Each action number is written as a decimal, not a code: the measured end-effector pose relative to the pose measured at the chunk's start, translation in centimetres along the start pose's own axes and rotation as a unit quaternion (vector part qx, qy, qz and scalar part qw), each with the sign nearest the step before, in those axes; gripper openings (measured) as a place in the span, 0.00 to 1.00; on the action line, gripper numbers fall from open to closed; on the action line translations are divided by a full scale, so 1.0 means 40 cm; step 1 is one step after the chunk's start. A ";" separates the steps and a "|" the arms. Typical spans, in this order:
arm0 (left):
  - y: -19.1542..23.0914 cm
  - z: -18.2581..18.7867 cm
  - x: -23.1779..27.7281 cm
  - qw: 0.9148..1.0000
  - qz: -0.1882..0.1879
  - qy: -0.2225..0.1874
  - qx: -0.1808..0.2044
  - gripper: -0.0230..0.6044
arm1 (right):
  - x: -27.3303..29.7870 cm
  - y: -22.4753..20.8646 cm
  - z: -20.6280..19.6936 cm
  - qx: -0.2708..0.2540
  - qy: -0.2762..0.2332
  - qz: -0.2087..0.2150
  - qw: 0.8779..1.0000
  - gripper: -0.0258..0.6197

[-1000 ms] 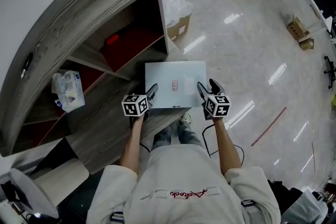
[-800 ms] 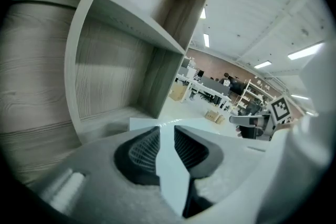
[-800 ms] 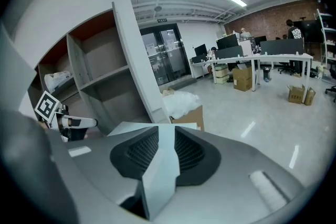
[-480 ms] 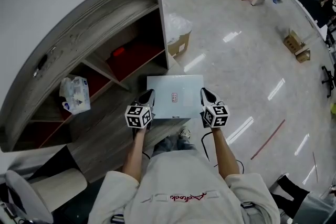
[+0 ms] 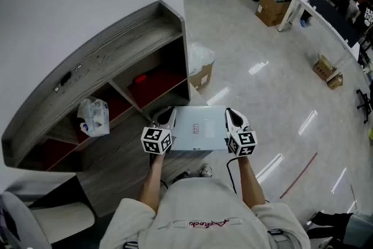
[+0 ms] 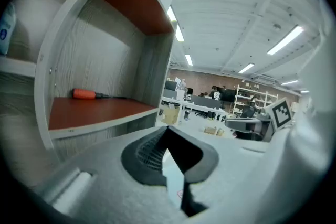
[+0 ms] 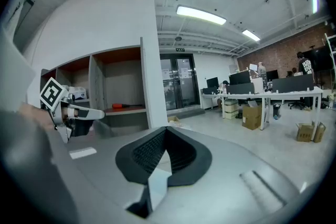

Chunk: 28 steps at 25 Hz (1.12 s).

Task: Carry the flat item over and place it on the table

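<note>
Lower centre: left forearm (image 5: 152, 176) & right forearm (image 5: 247, 176) stretched fwd, parallel; left gripper (image 5: 166, 116) & right gripper (image 5: 232, 117) clamped on flat item (image 5: 199, 128) side edges.

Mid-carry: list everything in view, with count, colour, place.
flat item: one, pale grey, between both grippers
shelf unit: one, grey wood, red shelves, left
orange-handled tool: one, orange, on a red shelf
plastic packet: one, white, shelf further left
cardboard boxes: several, brown, floor beside shelf unit and beyond
left gripper: one, black jaws, shut on flat item's left edge
right gripper: one, black jaws, shut on its right edge
</note>
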<state>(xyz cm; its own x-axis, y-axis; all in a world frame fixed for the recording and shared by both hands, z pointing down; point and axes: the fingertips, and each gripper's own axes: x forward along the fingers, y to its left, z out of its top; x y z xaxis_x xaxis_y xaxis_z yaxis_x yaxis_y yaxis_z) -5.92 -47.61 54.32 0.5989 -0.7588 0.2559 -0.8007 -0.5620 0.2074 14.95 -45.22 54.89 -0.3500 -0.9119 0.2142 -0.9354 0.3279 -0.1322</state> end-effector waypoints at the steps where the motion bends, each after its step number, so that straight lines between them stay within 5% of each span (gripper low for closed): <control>1: -0.001 0.017 0.001 1.000 0.000 -0.007 0.003 0.04 | 0.002 0.000 0.018 -0.002 -0.006 0.000 1.000 0.05; 18: -0.005 0.148 0.003 0.997 -0.004 -0.074 0.009 0.04 | 0.015 0.010 0.140 -0.020 -0.055 -0.005 0.998 0.05; 28: -0.003 0.127 0.021 0.998 -0.010 -0.063 0.012 0.04 | 0.015 0.005 0.131 -0.016 -0.055 -0.014 0.998 0.04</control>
<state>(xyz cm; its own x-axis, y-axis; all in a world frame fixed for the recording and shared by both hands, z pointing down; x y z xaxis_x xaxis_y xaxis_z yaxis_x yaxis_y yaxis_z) -5.39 -49.86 49.71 0.6091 -0.7822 0.1312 -0.7900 -0.5838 0.1874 14.80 -47.00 49.91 -0.3180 -0.9417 0.1095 -0.9464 0.3084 -0.0961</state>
